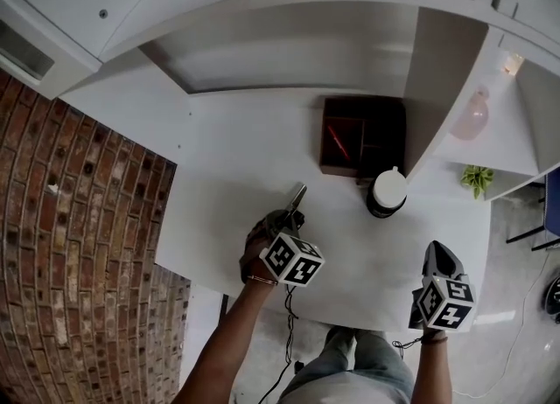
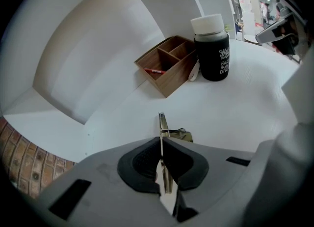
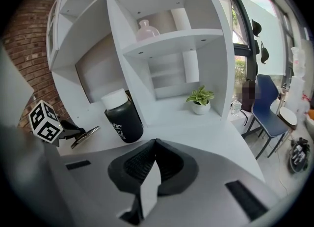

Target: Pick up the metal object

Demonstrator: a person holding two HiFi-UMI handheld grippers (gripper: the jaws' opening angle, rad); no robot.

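Note:
The metal object (image 2: 162, 125) is a thin flat strip, seen edge-on, and it sticks out forward from between the jaws. My left gripper (image 2: 162, 141) is shut on it. In the head view the left gripper (image 1: 292, 212) is over the middle of the white desk (image 1: 227, 157), with the metal object (image 1: 298, 193) pointing away from me. From the right gripper view the strip (image 3: 86, 135) shows just above the desk top. My right gripper (image 3: 155, 143) is shut with nothing between its pads, and it sits near the desk's front right corner (image 1: 437, 260).
A wooden organizer (image 1: 361, 135) with a red pen stands at the back of the desk. A black jar with a white lid (image 1: 387, 192) stands just in front of it. White shelves hold a pink vase (image 1: 473, 115) and a small plant (image 1: 478, 178). A blue chair (image 3: 269, 108) stands at the right.

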